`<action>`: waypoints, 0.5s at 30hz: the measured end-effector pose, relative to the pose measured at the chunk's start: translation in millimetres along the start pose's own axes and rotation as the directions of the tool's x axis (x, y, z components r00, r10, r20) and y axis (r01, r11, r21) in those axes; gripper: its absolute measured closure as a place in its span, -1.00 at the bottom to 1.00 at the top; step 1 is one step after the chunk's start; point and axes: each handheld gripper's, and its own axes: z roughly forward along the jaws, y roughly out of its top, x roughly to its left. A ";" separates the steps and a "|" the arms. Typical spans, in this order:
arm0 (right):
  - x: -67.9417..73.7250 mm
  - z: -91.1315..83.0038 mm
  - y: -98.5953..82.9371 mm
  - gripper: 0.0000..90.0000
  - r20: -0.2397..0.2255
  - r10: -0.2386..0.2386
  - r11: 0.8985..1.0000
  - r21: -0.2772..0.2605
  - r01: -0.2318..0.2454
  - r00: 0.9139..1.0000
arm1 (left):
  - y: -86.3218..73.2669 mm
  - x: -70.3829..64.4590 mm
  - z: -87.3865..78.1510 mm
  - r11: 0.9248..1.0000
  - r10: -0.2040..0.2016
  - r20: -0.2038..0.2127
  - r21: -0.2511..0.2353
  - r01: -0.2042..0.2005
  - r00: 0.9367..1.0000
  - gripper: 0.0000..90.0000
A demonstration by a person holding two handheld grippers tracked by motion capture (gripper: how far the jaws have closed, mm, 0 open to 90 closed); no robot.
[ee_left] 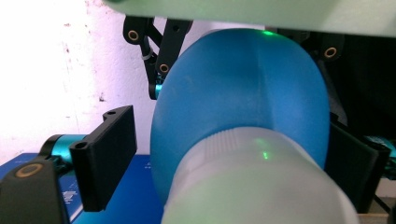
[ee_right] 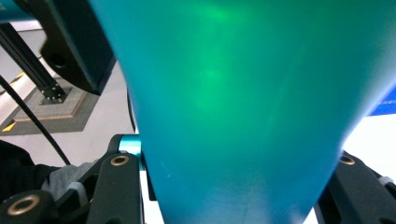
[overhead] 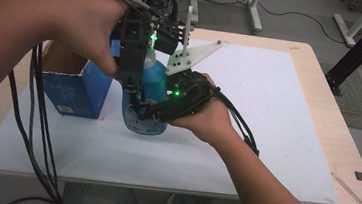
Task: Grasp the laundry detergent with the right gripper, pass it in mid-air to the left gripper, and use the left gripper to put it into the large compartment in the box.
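Right claw [overhead: 140, 109] grips blue bottle [overhead: 153, 87]; left claw [overhead: 138, 85] above.

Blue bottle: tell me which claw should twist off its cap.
Left, probably. The left claw hangs over the blue bottle with its jaws flanking the white cap; the right claw grips the body from the side, steadying it.

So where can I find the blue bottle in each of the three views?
High view: the blue bottle stands left of centre on the white sheet, between both grippers.
Left gripper view: it fills the centre, seen from above, pale cap nearest.
Right gripper view: its body fills the middle, rising between the jaws.
Shared landmark: the blue box, at bottom left in the left gripper view.
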 end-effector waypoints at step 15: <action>-0.4 -1.5 -0.2 0.04 0.002 -0.001 1.000 -0.003 0.001 1.000 | 4.7 0.1 -0.3 1.000 0.008 -0.009 0.012 -0.008 1.000 -0.60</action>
